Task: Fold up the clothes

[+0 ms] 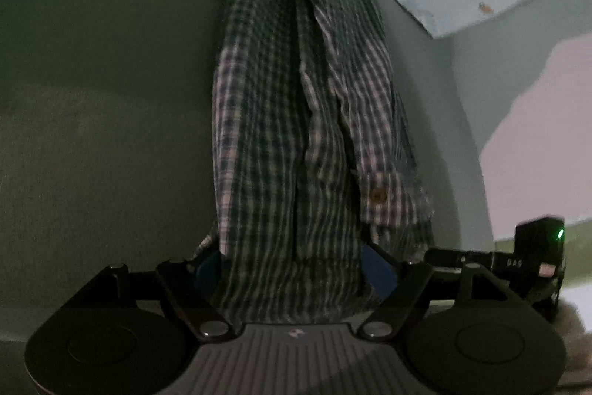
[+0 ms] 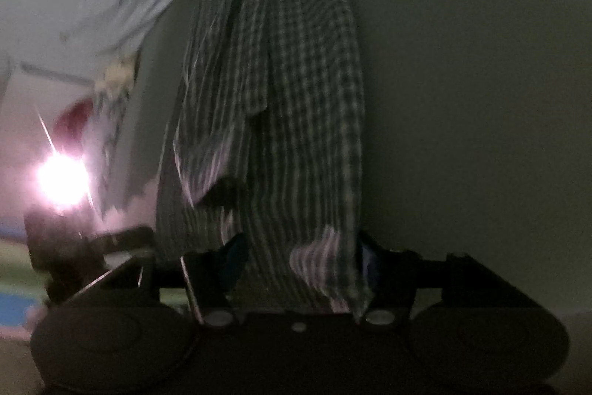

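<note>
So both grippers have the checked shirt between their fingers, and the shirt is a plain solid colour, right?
Not quite. The shirt is checked, not plain; the left wrist view shows its dark-and-light pattern clearly. It does lie between the fingers of the left gripper and the right gripper.

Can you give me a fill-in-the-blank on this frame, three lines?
1. The shirt has a ____ pattern.
2. In the left wrist view, a ____ light glows on the other tool.
3. Shirt cloth fills the gap of the left tongs and the ____ tongs.

Missing: checked; green; right
</note>
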`<state>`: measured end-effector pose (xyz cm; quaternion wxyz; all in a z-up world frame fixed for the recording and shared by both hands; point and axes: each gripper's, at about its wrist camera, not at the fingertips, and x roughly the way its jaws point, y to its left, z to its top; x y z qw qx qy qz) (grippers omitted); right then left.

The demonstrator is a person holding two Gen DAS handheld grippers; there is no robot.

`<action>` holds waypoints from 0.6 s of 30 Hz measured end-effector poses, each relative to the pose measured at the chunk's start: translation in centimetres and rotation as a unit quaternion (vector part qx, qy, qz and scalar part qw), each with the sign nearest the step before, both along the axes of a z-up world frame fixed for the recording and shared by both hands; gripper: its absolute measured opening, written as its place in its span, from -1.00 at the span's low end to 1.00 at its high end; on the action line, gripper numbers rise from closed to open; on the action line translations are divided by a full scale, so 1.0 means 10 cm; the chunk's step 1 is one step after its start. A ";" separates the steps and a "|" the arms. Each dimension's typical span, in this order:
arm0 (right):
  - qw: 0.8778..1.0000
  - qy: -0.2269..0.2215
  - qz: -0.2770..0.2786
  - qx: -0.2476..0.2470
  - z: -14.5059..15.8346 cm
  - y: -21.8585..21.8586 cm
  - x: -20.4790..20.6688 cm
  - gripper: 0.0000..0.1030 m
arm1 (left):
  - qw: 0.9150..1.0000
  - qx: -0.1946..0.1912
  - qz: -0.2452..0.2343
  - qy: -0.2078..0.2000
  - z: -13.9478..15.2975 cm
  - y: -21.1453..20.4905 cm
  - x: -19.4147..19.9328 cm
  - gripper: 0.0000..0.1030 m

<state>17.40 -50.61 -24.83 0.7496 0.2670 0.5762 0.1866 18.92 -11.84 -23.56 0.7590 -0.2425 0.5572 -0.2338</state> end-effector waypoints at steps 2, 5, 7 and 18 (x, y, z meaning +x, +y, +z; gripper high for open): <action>1.000 0.002 0.012 -0.009 0.02 0.03 0.00 0.20 | 1.000 0.001 -0.011 0.005 -0.02 -0.01 0.03 0.54; 1.000 0.009 0.022 -0.013 0.03 0.09 0.08 0.16 | 0.999 0.001 -0.029 0.014 -0.03 -0.03 0.08 0.55; 0.999 0.015 0.030 -0.019 0.04 0.13 0.13 0.14 | 0.999 0.001 -0.037 0.027 -0.02 -0.01 0.09 0.55; 0.996 0.028 0.068 -0.052 0.06 0.19 0.12 0.15 | 0.998 0.015 -0.037 0.047 -0.07 0.10 -0.06 0.57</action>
